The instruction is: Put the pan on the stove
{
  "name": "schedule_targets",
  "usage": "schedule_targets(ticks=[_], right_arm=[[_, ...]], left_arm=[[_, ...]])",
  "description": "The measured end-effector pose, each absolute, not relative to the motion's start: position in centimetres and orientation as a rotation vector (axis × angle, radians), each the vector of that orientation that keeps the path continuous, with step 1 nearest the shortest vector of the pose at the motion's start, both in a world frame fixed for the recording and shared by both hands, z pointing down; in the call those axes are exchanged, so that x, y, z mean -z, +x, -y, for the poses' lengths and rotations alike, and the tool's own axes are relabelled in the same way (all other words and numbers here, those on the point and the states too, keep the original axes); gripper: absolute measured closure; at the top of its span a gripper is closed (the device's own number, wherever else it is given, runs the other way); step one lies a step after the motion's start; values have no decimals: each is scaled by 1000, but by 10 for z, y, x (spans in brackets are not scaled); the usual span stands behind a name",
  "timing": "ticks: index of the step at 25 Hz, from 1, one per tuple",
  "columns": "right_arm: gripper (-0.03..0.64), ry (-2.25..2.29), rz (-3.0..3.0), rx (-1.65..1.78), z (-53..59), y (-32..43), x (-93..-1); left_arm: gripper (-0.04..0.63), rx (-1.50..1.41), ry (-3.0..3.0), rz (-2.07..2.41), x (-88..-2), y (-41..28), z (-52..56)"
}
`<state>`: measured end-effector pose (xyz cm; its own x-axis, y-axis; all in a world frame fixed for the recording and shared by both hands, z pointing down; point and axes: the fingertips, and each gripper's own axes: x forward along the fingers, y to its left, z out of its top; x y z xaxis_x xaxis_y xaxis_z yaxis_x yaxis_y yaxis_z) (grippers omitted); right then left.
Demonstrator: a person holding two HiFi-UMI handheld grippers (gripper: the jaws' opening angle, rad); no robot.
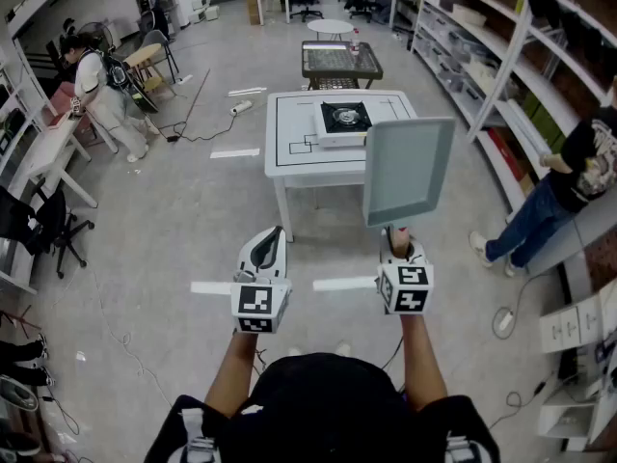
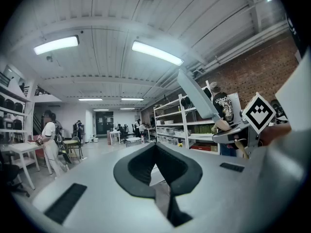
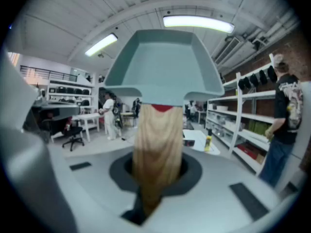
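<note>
The right gripper [image 1: 398, 246] is clamped on the wooden handle [image 3: 156, 144] of the square grey-blue pan [image 1: 409, 170], held upright and well short of the black gas stove [image 1: 345, 118] on the white worktop [image 1: 294, 157]. The left gripper [image 1: 267, 247] is closed and holds nothing. Top-heavy like that, the pan could swivel in the grip or clip the worktop's near edge. The floor between looks open.

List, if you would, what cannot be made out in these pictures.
1. Stove: too small in the head view to show its knobs or any flame.
2. Table: the pan hides its near right corner in the head view.
3. Handle: in the right gripper view its lower end is blurred and sunk between the jaws of the right gripper.
</note>
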<state>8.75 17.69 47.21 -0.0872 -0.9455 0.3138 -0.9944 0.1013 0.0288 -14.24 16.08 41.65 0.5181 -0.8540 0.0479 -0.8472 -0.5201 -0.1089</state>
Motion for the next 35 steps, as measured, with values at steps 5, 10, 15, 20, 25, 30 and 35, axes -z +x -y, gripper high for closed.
schedule_targets(ticks=[5,10,15,20,25,30,35], right_arm=[[561,1927,2150,-299,-174,86,-474],[561,1920,2185,-334,-173,88,-473],[560,1909,2184,-342,-171,99,-478],[561,1889,2190,-334,-171,115,-483],[561,1858,2195,-342,-173,134,-495],[560,1823,2202,-348,-172,146,-505],[560,1811,2206,-350,-161,157,-508]], left_arm=[[571,161,-2672,-1499,-419,-139,-159],[571,165,-2675,-1491,-420,-132,-160],[571,179,-2682,-1486,-425,-118,-157],[571,184,-2676,-1486,-429,-98,-158],[571,209,-2668,-1479,-439,-72,-165],[571,231,-2673,-1498,-449,-59,-169],[571,244,-2657,-1506,-450,-49,-158]])
